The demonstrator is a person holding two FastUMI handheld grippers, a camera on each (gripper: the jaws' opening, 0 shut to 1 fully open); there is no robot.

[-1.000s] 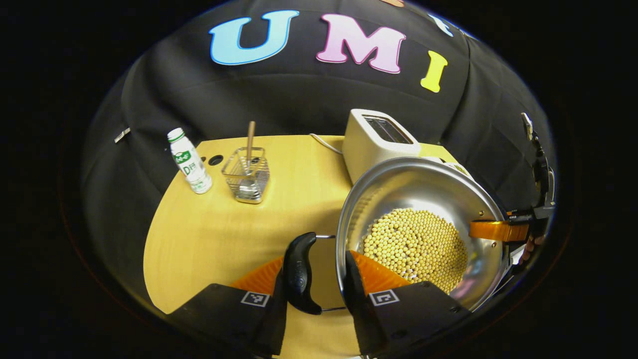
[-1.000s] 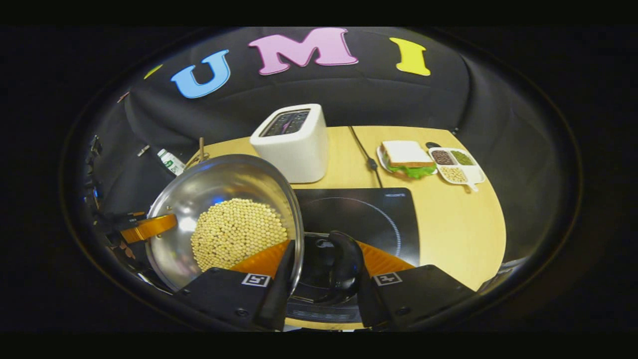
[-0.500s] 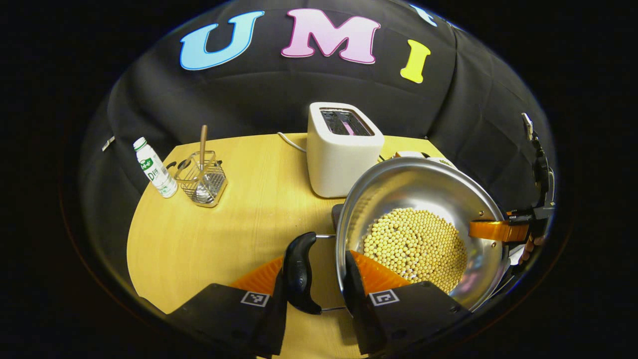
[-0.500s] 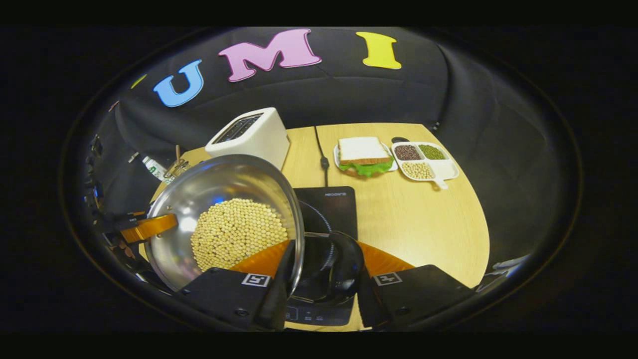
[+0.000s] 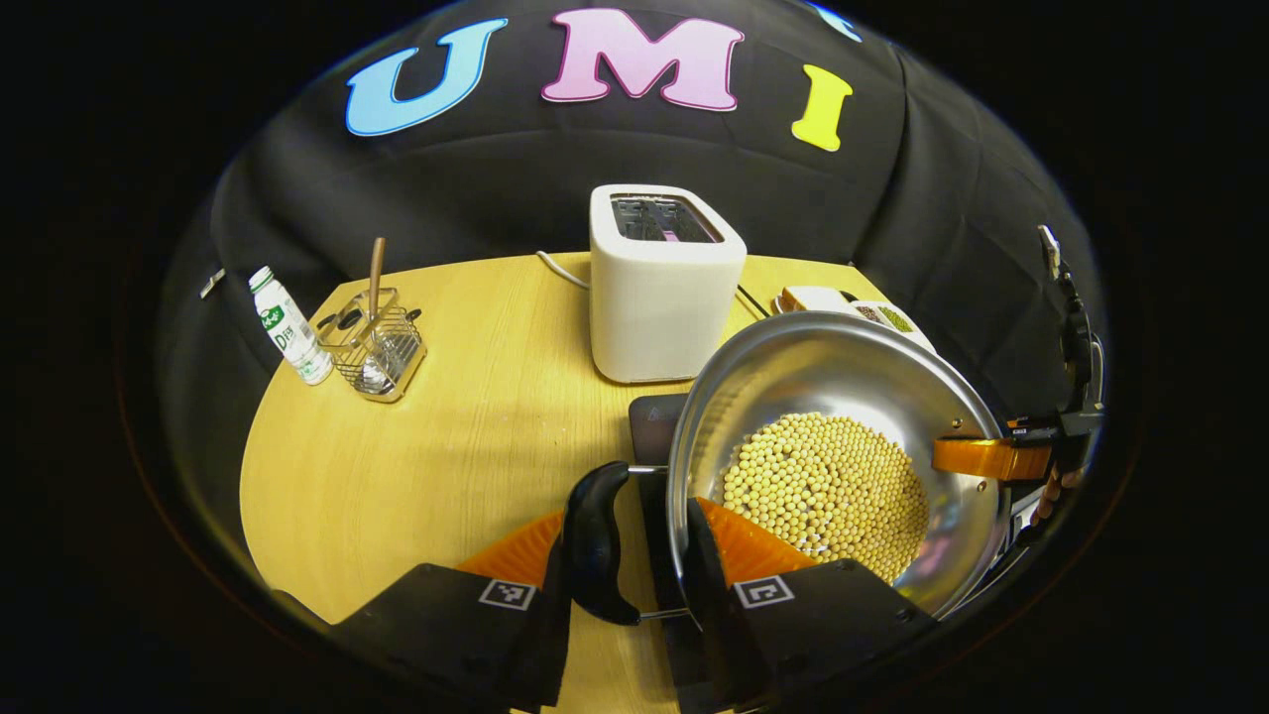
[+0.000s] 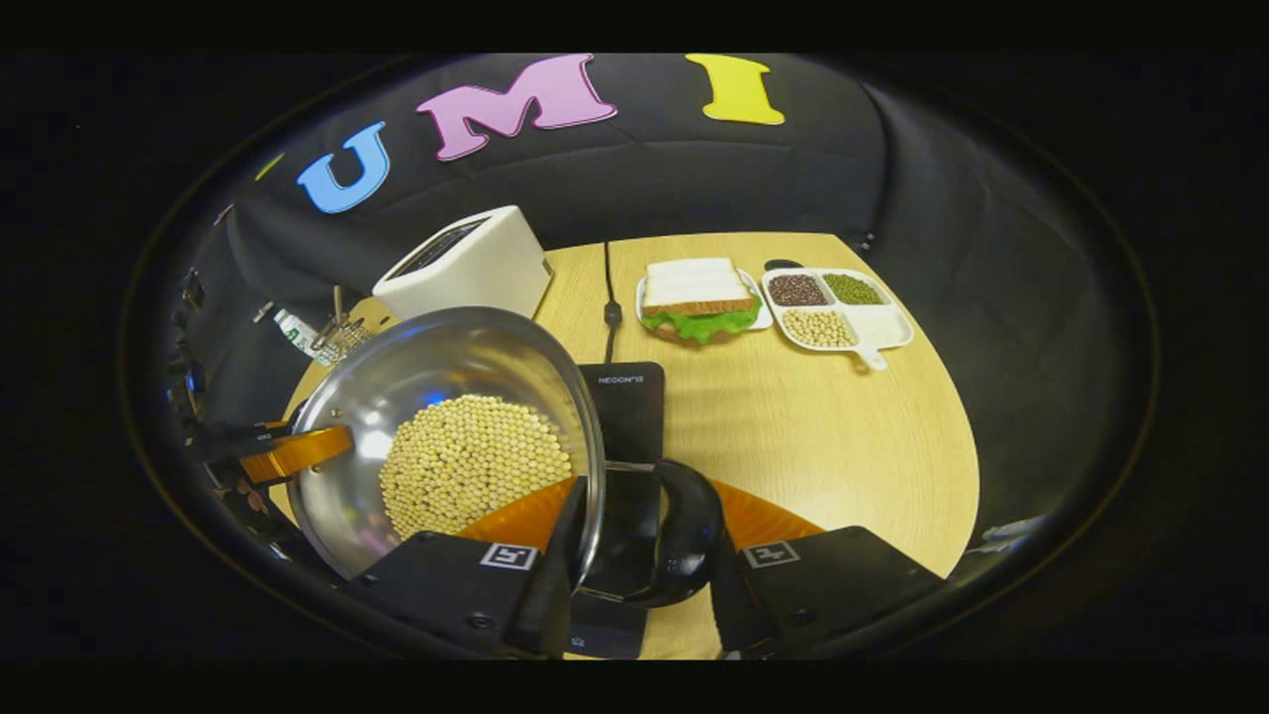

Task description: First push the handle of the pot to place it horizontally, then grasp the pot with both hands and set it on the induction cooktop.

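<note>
Above the wooden table (image 5: 426, 466), both grippers (image 5: 625, 555) (image 6: 634, 550) clamped the pot's (image 5: 843, 397) handles (image 5: 593, 545); tilting could have spilled its beans (image 5: 823, 491) short of the cooktop (image 6: 625, 397).

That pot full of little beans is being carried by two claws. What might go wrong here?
The pot holds loose beans and looks tilted, so some might spill. Each gripper, left and right, grips just a small black side handle, so the pot could slip or swing. The cooktop lies close to the toaster, so the pot may bump it.
</note>
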